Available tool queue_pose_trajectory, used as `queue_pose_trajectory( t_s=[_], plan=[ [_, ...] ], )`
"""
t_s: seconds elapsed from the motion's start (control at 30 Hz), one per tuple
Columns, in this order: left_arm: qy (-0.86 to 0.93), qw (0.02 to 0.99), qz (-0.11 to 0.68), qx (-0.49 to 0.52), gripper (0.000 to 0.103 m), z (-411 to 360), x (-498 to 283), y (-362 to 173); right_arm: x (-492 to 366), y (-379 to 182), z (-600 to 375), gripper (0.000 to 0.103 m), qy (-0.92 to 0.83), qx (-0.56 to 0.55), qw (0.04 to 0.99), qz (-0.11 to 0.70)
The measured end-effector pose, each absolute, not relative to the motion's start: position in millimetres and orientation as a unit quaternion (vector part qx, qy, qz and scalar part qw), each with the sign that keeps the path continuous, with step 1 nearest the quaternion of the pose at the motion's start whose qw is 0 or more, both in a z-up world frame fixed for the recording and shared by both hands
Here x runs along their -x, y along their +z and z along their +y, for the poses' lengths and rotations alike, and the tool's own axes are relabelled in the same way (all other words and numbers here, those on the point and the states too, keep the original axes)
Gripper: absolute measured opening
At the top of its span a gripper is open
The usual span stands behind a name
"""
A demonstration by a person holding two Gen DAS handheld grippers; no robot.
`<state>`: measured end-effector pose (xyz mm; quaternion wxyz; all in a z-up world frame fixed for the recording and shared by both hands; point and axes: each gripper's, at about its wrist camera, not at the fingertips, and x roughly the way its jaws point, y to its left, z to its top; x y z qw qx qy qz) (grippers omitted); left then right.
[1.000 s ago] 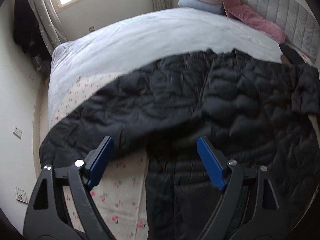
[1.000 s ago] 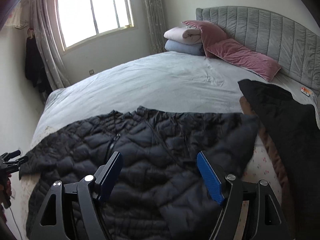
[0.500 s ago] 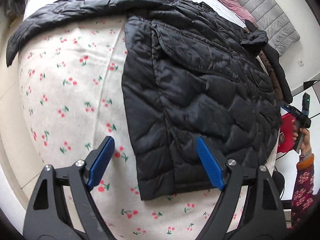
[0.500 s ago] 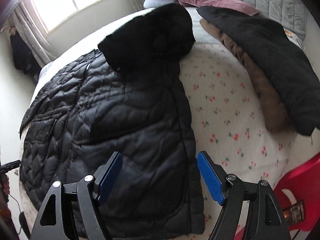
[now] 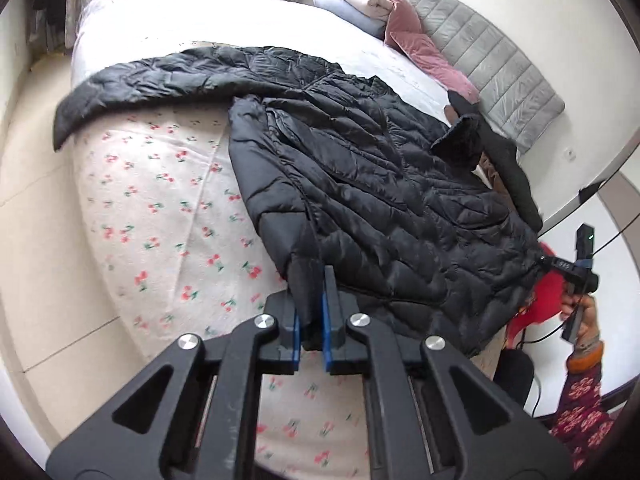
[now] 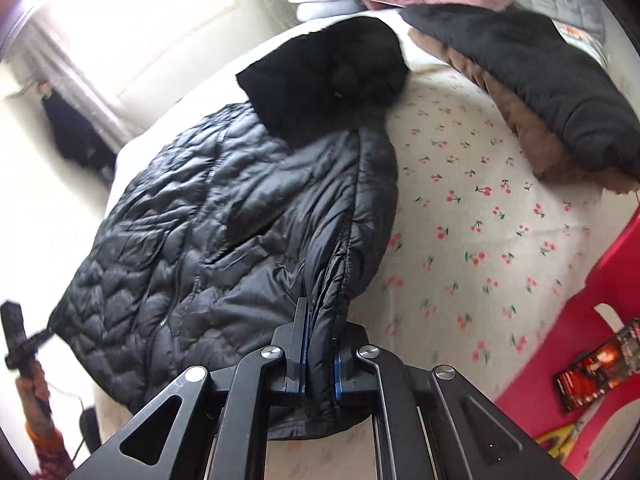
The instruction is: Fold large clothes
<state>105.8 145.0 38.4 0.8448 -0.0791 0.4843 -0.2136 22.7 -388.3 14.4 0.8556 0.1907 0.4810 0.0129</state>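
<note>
A black quilted jacket point(image 5: 380, 184) lies spread on the bed, front up, one sleeve point(image 5: 140, 80) stretched toward the bed's edge. In the left wrist view my left gripper point(image 5: 316, 276) is closing its jaws, and the blue pads press on one bottom hem corner. In the right wrist view the jacket point(image 6: 208, 232) runs away from me to its dark hood point(image 6: 340, 68). My right gripper point(image 6: 319, 320) is closing too, with the other hem corner bunched between its pads.
A cherry-print sheet point(image 5: 160, 200) covers the near bed. Dark and brown garments point(image 6: 540, 80) are piled beside the jacket. Pink pillows point(image 5: 424, 52) and folded blankets point(image 5: 352, 4) lie by the grey headboard point(image 5: 500, 64). A red stool point(image 6: 592, 320) stands near the bed's corner.
Both grippers swept from over the jacket's upper part down to its bottom hem. Each stood open half a second ago and has now shut on a hem corner.
</note>
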Motion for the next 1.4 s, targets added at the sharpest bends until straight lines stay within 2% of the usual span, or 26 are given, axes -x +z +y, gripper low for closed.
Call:
queue_pose_trajectory(
  t_s=[0.17, 0.2, 0.27, 0.33, 0.37, 0.4, 0.43, 0.47, 0.53, 0.63, 0.77, 0.93, 1.13, 1.23, 1.27, 1.3, 1.33, 1.4],
  plan=[
    [-0.183, 0.823, 0.537, 0.023, 0.011, 138, -102, 7, -12, -8, -374, 0.011, 0.000, -0.148, 0.836, 0.528],
    [-0.173, 0.820, 0.545, 0.008, 0.015, 133, -105, -3, -15, -16, -373, 0.015, -0.006, -0.143, 0.832, 0.536],
    [-0.143, 0.819, 0.556, -0.018, 0.028, 127, -112, -16, -22, -26, -378, 0.021, -0.015, -0.143, 0.824, 0.548],
    [-0.121, 0.825, 0.550, -0.038, 0.057, 126, -116, -12, -26, -30, -386, 0.043, -0.019, -0.162, 0.812, 0.561],
    [-0.115, 0.834, 0.538, -0.048, 0.065, 123, -118, -4, -26, -27, -390, 0.048, -0.025, -0.164, 0.812, 0.559],
    [-0.114, 0.842, 0.524, -0.055, 0.078, 124, -117, 5, -30, -16, -395, 0.056, -0.034, -0.158, 0.820, 0.549],
    [-0.112, 0.853, 0.506, -0.063, 0.085, 121, -119, 16, -33, -7, -397, 0.062, -0.041, -0.149, 0.829, 0.538],
    [-0.111, 0.862, 0.490, -0.069, 0.086, 117, -122, 27, -38, 5, -399, 0.066, -0.050, -0.139, 0.838, 0.525],
    [-0.113, 0.871, 0.474, -0.070, 0.087, 111, -132, 41, -52, 27, -400, 0.078, -0.066, -0.133, 0.854, 0.498],
    [-0.127, 0.874, 0.465, -0.052, 0.092, 94, -149, 49, -85, 46, -391, 0.081, -0.066, -0.139, 0.867, 0.473],
    [-0.159, 0.864, 0.477, -0.015, 0.092, 63, -171, 43, -145, 45, -350, 0.082, -0.067, -0.137, 0.877, 0.456],
    [-0.173, 0.853, 0.492, 0.030, 0.092, 14, -208, 10, -216, 31, -300, 0.082, -0.089, -0.123, 0.889, 0.432],
    [-0.183, 0.877, 0.435, 0.090, 0.092, -2, -223, -40, -292, 9, -287, 0.082, -0.190, -0.117, 0.891, 0.396],
    [-0.183, 0.874, 0.438, 0.103, 0.092, 1, -227, -52, -322, 3, -297, 0.079, -0.232, -0.108, 0.888, 0.382],
    [-0.191, 0.875, 0.432, 0.104, 0.092, 1, -227, -50, -331, 3, -303, 0.073, -0.236, -0.103, 0.890, 0.377],
    [-0.196, 0.876, 0.428, 0.107, 0.092, 3, -227, -48, -337, 5, -311, 0.038, -0.232, -0.096, 0.893, 0.374],
    [-0.199, 0.876, 0.425, 0.111, 0.092, 5, -228, -46, -341, 10, -321, 0.018, -0.223, -0.091, 0.895, 0.375],
    [-0.204, 0.875, 0.422, 0.120, 0.092, 9, -227, -45, -338, 29, -345, 0.013, -0.212, -0.097, 0.904, 0.357]
  ],
)
